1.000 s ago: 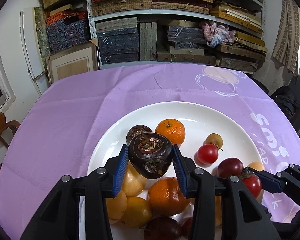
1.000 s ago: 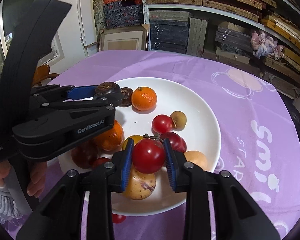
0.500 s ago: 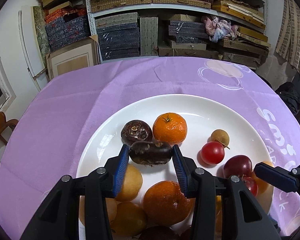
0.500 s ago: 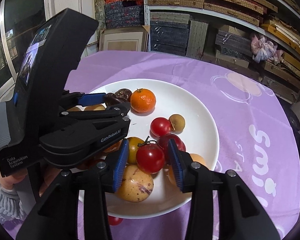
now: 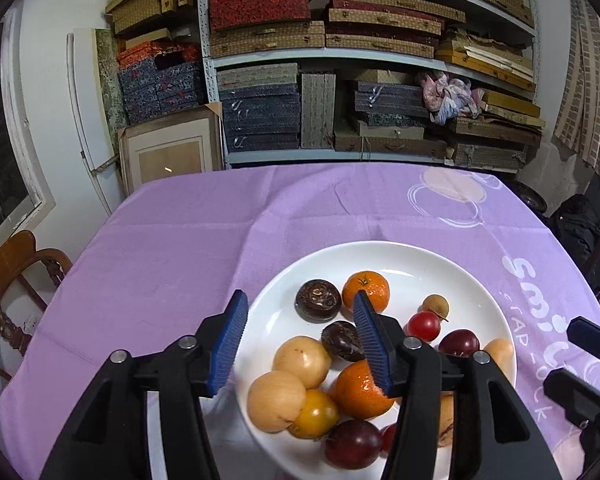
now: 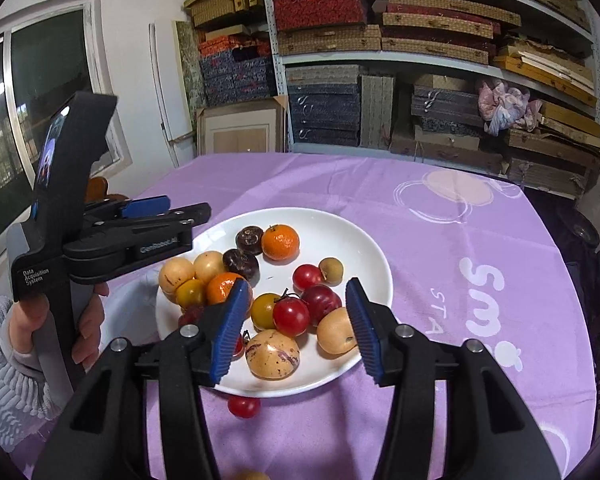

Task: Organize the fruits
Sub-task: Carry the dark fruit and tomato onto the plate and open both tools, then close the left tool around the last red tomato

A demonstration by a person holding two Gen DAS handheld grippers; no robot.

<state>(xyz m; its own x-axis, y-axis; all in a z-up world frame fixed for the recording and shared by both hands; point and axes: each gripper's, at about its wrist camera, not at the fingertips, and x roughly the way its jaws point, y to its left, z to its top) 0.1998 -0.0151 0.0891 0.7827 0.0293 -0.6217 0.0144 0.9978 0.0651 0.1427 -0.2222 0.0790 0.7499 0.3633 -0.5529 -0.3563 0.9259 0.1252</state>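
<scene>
A white plate [image 6: 364, 248] sat at the centre of the right wrist view on a surface [image 6: 440, 240] covered by a purple cloth. It held a heap of fruit: 2 dark chestnut-like fruits [image 6: 241, 262], 2 oranges [image 6: 280, 242], several pale yellow fruits [image 6: 176, 274], red tomatoes [image 6: 291, 316], a plum [image 6: 321, 299] and a speckled melon-like fruit [image 6: 273, 354].

1 tomato [image 6: 243, 407] lay off the plate on the cloth, low in the frame, and a pale fruit peeked in at the bottom edge.

The right gripper [image 6: 296, 330] hovered above the near fruits. Its jaws had just been opening and stood apart, with nothing held between them. The left gripper [image 5: 300, 338], seen in its own view, had also just been opening and hung released above the plate's left side; a hand [image 6: 60, 320] held its handle.

Judging from this, most fruit was gathered; the stray pieces remained.
</scene>
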